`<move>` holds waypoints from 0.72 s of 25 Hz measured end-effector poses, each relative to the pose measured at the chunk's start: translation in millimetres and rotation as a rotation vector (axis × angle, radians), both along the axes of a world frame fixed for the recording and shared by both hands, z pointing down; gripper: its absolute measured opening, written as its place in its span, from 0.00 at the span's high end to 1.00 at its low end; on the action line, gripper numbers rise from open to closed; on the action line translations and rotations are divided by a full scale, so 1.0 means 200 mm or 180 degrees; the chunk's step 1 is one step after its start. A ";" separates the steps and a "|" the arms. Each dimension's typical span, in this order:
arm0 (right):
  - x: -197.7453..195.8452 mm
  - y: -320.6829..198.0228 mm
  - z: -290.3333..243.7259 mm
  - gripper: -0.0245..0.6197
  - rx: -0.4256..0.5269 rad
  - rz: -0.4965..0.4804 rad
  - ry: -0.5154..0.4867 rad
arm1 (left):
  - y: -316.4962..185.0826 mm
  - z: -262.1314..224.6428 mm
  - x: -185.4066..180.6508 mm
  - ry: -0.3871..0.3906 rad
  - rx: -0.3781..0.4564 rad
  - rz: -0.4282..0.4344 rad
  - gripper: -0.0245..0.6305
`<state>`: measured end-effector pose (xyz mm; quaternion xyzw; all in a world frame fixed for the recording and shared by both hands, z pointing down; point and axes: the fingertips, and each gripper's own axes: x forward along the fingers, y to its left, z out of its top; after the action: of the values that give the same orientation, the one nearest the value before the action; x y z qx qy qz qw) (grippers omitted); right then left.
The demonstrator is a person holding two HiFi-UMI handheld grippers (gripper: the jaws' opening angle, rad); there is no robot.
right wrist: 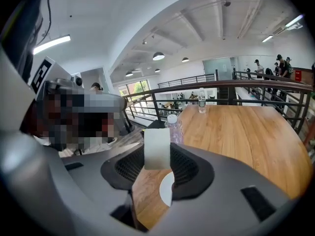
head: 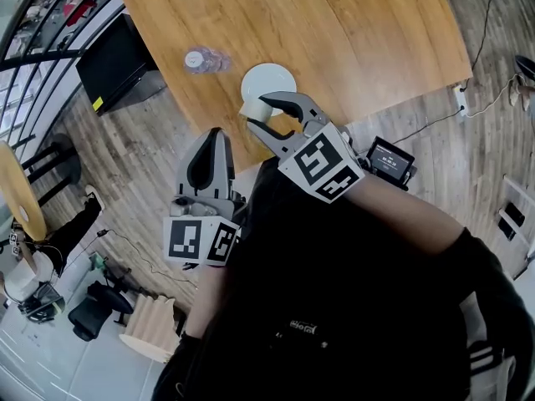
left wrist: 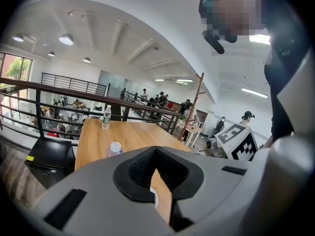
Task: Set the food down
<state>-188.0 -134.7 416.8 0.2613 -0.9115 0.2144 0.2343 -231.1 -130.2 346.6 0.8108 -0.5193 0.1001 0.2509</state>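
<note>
The food is a pale white block (head: 254,109) (right wrist: 157,149), and my right gripper (head: 264,114) (right wrist: 157,154) is shut on it. It hangs just above the near edge of the wooden table (head: 334,32), over the near rim of a round white plate (head: 272,80) (right wrist: 167,188). My left gripper (head: 213,136) (left wrist: 156,152) is shut with nothing in it. It hovers off the table's near edge, to the left of the right gripper. A sliver of the plate (left wrist: 153,199) shows through its jaws.
A clear plastic bottle (head: 205,59) (right wrist: 172,126) lies on the table left of the plate. A second bottle (right wrist: 202,101) (left wrist: 105,118) stands at the far end. A black cabinet (head: 117,61) sits by the table's left side. A small screen device (head: 390,159) lies on the floor.
</note>
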 end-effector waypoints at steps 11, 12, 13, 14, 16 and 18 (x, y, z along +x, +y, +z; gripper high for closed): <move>0.00 0.02 0.32 0.70 -0.0242 0.0036 0.0316 | -0.04 0.04 -0.02 -0.0040 -0.0064 0.0121 0.96; 0.00 0.02 0.34 0.70 -0.0246 0.0042 0.0342 | -0.04 0.05 -0.02 -0.0039 -0.0074 0.0129 0.96; 0.00 0.02 0.36 0.70 -0.0259 0.0053 0.0367 | -0.04 0.05 -0.02 -0.0038 -0.0085 0.0136 0.96; 0.00 0.01 0.39 0.70 -0.0278 0.0066 0.0389 | -0.04 0.06 -0.02 -0.0037 -0.0097 0.0142 0.96; -0.01 0.01 0.43 0.70 -0.0313 0.0085 0.0430 | -0.05 0.07 -0.04 -0.0041 -0.0115 0.0149 0.96; -0.02 0.01 0.47 0.70 -0.0327 0.0087 0.0464 | -0.06 0.09 -0.05 -0.0047 -0.0129 0.0149 0.96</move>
<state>-191.2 -133.3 510.1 0.2762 -0.8762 0.2445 0.3102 -241.4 -142.6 364.5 0.8167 -0.4999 0.1225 0.2609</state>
